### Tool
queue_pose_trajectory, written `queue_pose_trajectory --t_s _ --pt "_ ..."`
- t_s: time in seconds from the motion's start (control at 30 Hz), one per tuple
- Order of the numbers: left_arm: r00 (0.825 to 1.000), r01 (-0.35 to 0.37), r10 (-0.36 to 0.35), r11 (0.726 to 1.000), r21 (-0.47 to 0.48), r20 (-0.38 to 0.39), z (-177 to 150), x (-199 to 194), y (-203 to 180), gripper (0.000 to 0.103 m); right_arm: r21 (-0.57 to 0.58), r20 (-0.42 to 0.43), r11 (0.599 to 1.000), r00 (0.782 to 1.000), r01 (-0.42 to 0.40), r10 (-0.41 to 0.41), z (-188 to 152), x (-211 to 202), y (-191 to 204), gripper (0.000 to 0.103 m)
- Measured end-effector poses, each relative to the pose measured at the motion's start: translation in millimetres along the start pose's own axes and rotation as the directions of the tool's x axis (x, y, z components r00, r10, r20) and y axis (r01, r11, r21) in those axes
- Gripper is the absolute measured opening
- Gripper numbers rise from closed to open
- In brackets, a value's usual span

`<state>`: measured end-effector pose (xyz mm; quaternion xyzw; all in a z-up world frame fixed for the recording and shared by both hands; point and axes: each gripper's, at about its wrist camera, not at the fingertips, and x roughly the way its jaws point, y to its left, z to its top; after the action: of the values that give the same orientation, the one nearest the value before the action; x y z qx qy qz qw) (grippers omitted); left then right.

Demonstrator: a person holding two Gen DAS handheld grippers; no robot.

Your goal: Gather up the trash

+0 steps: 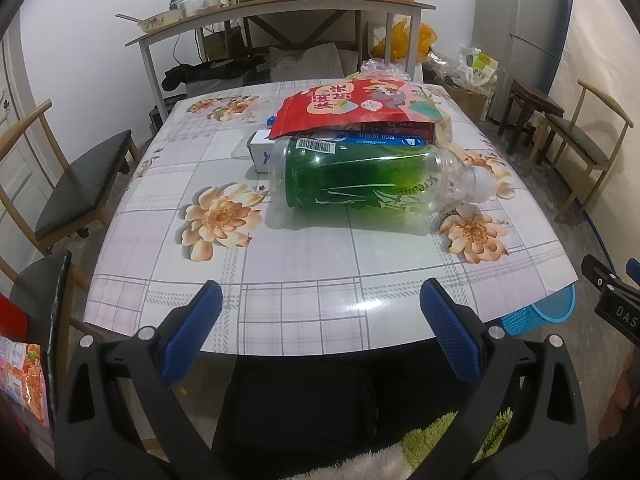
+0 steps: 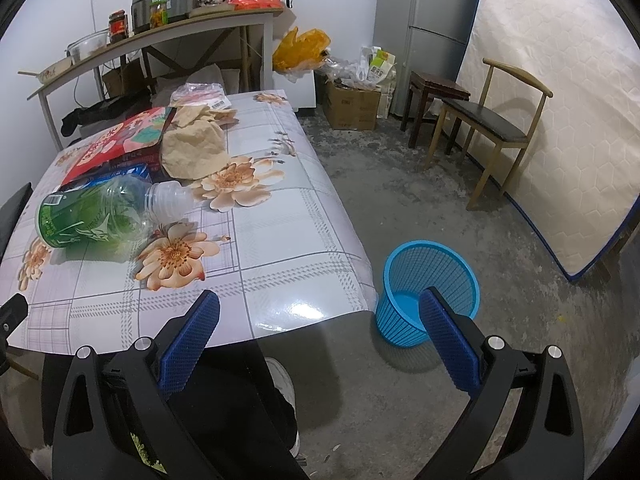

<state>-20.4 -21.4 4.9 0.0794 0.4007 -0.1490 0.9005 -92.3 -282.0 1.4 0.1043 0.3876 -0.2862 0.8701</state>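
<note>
Left tongs (image 1: 320, 324) and right tongs (image 2: 320, 332) gaped apart, empty | plastic bottle (image 1: 372, 180) lay on its side on the surface (image 1: 280, 280), touching the red snack bag (image 1: 352, 108) pile | judged light, smooth, prone to roll: grip across mid-body | blue basket (image 2: 430, 300) stood on floor beside the surface.

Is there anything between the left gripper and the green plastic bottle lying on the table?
Nothing visible. Only bare floral tablecloth lies between the open left gripper and the green plastic bottle. The red snack bag and the boxes are behind the bottle, not in front.
</note>
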Motion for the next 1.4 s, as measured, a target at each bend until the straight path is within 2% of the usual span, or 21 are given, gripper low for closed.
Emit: queue_pose_trajectory --t_s 0.5,0.8,0.93,1.13,1.3,1.4 --pt "0.999 0.002 -0.002 1.000 0.003 -0.034 -3.2 10.9 -0.7 0.096 0.005 -0.019 1.000 1.000 -0.001 0.001 -1.4 8.3 1.4 0.097" --pt "0.999 -0.018 0.018 1.000 -0.005 -0.028 -0.2 24.6 12.1 0.096 -0.023 -0.023 0.999 0.999 -0.031 0.030 9.6 19.9 26.1 0.097" --pt "0.999 -0.049 0.049 0.999 -0.017 -0.002 8.5 31.2 27.3 0.096 -0.059 0.004 0.997 0.999 -0.050 0.050 21.9 21.1 44.4 0.097" --pt "0.998 -0.066 0.067 0.997 -0.051 0.018 31.1 39.5 55.7 0.096 -0.091 0.100 0.993 0.992 -0.071 0.080 53.0 16.8 69.0 0.097" --pt "0.994 -0.042 0.048 0.997 -0.066 0.098 62.4 37.1 78.1 0.096 -0.132 0.179 0.989 0.980 -0.060 0.083 77.0 16.1 84.9 0.097" --pt "0.977 0.045 -0.040 0.999 -0.017 0.210 83.0 33.7 83.2 0.096 -0.148 0.214 0.985 0.970 -0.086 0.117 86.8 15.9 89.9 0.097"
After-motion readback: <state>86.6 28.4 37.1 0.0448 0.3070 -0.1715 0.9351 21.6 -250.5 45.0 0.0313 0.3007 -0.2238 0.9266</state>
